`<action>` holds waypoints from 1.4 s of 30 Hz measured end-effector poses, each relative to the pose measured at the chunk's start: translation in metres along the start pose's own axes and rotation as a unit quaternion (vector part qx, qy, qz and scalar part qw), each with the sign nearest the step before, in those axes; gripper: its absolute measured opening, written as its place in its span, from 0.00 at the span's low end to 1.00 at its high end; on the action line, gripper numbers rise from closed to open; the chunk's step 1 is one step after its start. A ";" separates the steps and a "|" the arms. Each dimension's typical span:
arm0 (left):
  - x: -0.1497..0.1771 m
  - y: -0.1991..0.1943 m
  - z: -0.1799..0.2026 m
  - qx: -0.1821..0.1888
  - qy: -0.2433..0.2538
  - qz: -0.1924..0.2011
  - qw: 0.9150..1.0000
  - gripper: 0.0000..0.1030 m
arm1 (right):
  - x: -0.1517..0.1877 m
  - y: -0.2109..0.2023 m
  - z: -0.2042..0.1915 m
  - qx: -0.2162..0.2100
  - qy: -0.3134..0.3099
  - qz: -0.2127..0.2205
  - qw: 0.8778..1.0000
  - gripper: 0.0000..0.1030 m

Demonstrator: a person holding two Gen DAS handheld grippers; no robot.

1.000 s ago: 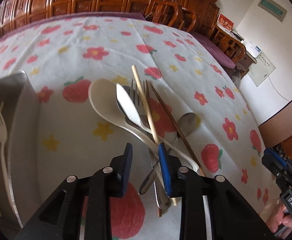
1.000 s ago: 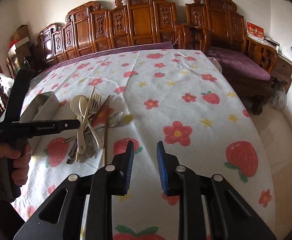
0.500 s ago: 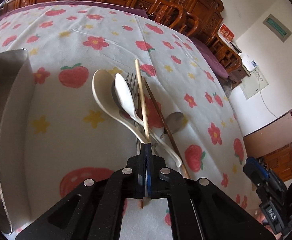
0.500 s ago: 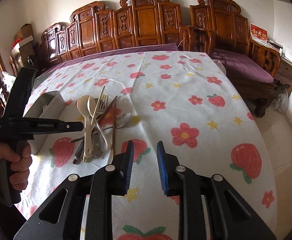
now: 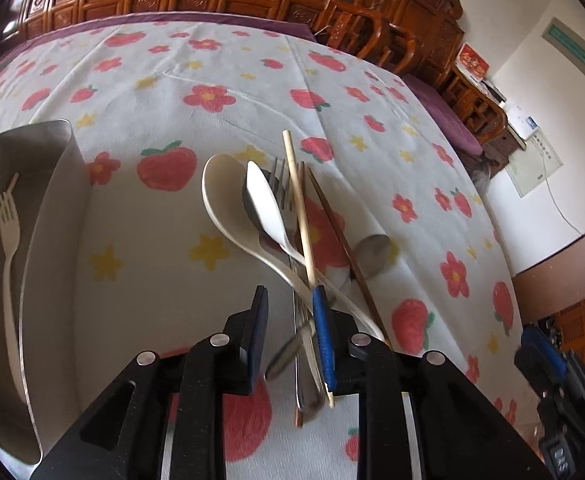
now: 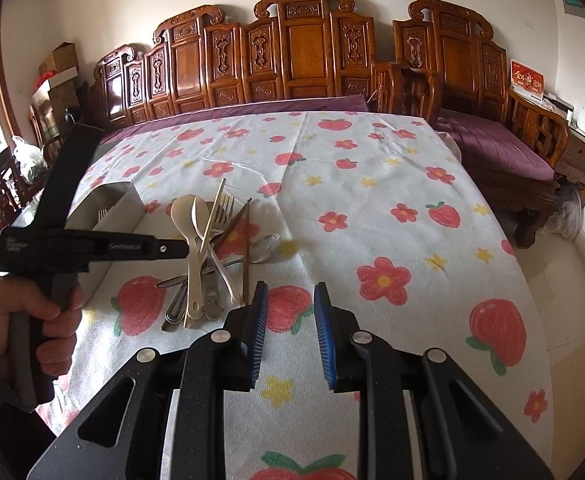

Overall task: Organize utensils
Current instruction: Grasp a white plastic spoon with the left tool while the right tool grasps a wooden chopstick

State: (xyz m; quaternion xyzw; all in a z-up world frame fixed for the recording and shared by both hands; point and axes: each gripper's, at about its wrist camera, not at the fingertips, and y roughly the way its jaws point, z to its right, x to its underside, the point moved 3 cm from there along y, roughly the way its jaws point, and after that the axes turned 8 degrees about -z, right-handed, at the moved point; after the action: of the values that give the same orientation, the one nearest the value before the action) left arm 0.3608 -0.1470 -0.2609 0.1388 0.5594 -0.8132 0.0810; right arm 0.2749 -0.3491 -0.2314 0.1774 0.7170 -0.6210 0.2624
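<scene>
Left gripper (image 5: 290, 304) reopened since half-second ago, jaws apart astride pale chopstick (image 5: 299, 216) on utensil pile (image 6: 212, 248) beside tray (image 5: 48, 240), table's left edge. Right gripper (image 6: 290, 300) released, hovering over tablecloth (image 6: 372, 208).

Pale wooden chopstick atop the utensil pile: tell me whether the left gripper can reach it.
Probably yes: the pale wooden chopstick lies topmost, nothing covers it, and the open left gripper straddles its near end.
</scene>
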 end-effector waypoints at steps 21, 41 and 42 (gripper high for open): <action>0.009 -0.006 -0.014 0.078 -0.059 -0.018 0.995 0.04 | 0.002 0.004 0.001 0.003 -0.001 -0.006 1.000 0.25; 0.027 -0.076 -0.035 0.041 0.044 0.056 0.997 0.02 | -0.036 0.089 -0.066 -0.049 -0.009 -0.066 0.997 0.25; 0.028 -0.079 -0.036 0.041 0.045 0.058 0.996 0.02 | -0.038 0.095 -0.068 -0.051 -0.009 -0.072 0.996 0.25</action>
State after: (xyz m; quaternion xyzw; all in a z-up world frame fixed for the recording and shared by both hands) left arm 0.3166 -0.0846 -0.2112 0.2108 0.5195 -0.8223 0.0971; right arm 0.3493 -0.2637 -0.2782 0.1061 0.7562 -0.6027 0.2317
